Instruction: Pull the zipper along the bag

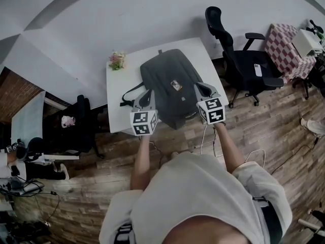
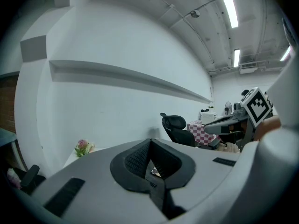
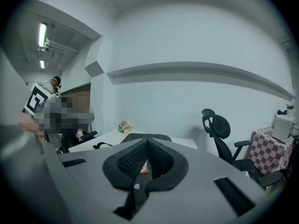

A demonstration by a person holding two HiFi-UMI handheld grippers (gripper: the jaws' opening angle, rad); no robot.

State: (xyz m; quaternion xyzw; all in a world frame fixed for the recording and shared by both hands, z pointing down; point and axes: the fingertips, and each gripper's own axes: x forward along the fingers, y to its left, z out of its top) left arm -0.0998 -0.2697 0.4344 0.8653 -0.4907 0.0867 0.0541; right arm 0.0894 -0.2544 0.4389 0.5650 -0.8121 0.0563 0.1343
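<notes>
Zipper lost to me from up here

In the head view I can't make out the zipper on the bag. Its small label is too tiny to read. My left gripper and right gripper cover its near corners.

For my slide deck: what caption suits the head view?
Person holds left gripper and right gripper, both shut and empty, by the near end of a dark backpack on a white table.
</notes>
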